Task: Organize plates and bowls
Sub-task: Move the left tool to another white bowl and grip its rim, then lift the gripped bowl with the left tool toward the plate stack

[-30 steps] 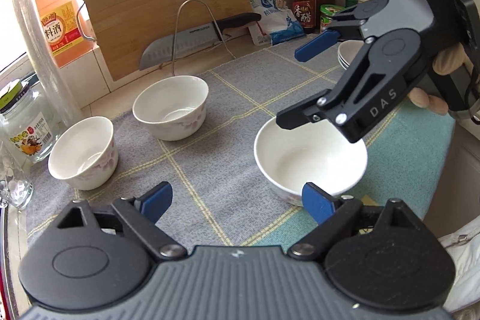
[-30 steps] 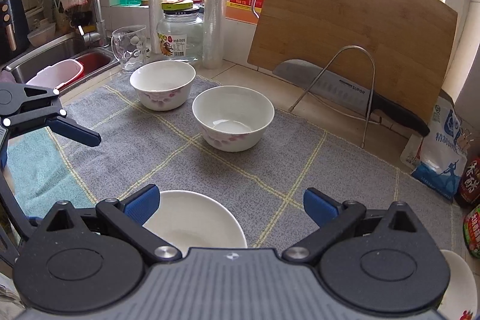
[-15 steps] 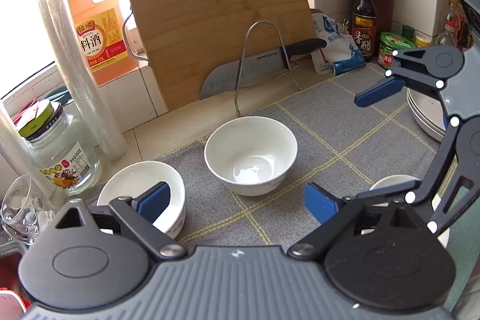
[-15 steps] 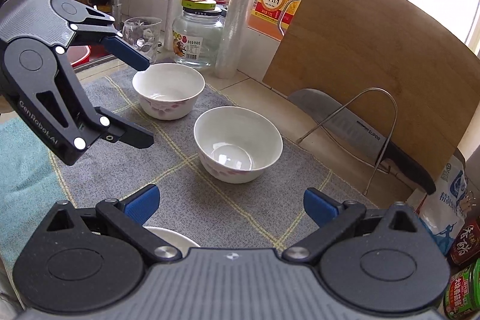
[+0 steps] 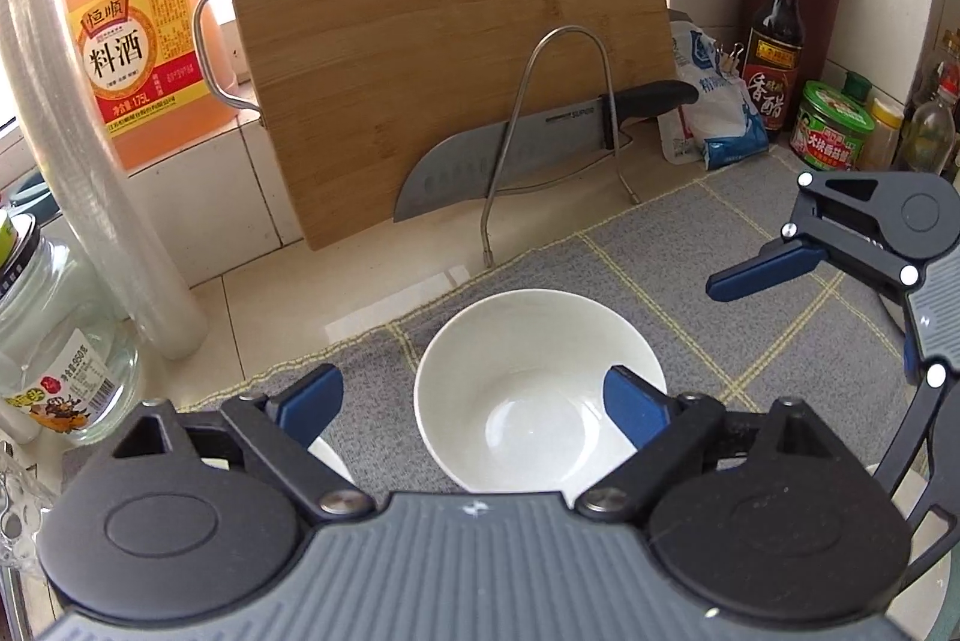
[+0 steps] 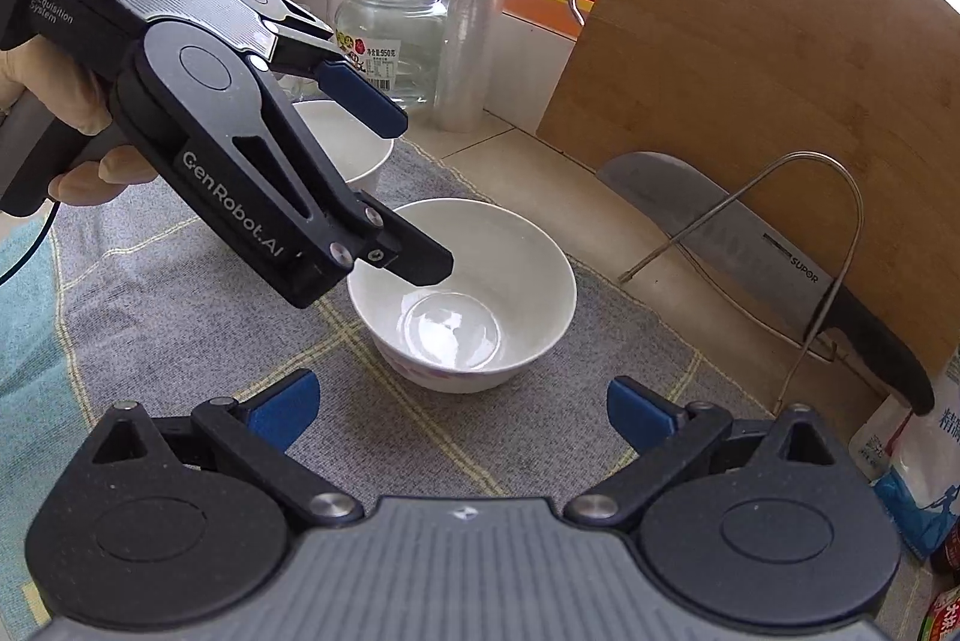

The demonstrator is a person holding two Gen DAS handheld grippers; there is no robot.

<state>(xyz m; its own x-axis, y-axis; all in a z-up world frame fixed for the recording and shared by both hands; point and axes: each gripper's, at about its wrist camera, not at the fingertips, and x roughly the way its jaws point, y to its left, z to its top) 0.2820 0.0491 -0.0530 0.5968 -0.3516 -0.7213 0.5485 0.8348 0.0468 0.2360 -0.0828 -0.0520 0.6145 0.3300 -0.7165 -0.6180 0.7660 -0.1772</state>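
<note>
A white bowl (image 5: 528, 401) (image 6: 462, 293) stands on the grey checked mat (image 5: 690, 233). My left gripper (image 5: 474, 401) (image 6: 408, 194) hangs over the bowl's rim, jaws closing. One finger is above the bowl's inside, the other outside it over a second white bowl (image 6: 354, 155) (image 5: 330, 455). The pads do not press on anything. My right gripper (image 6: 462, 404) (image 5: 804, 377) stands open and empty just short of the first bowl. A sliver of a third white bowl (image 5: 900, 482) shows under it.
A wooden cutting board (image 5: 444, 29) leans on the back wall with a knife (image 5: 516, 143) in a wire rack (image 6: 840, 233). A glass jar (image 6: 390, 35), a film roll (image 5: 90, 173), an orange jug (image 5: 132, 35) and sauce bottles (image 5: 777, 41) line the counter's edges.
My left gripper has swung away from the large near bowl to the middle bowl, which now lies under its fingers. The right gripper has moved closer to that same bowl.
</note>
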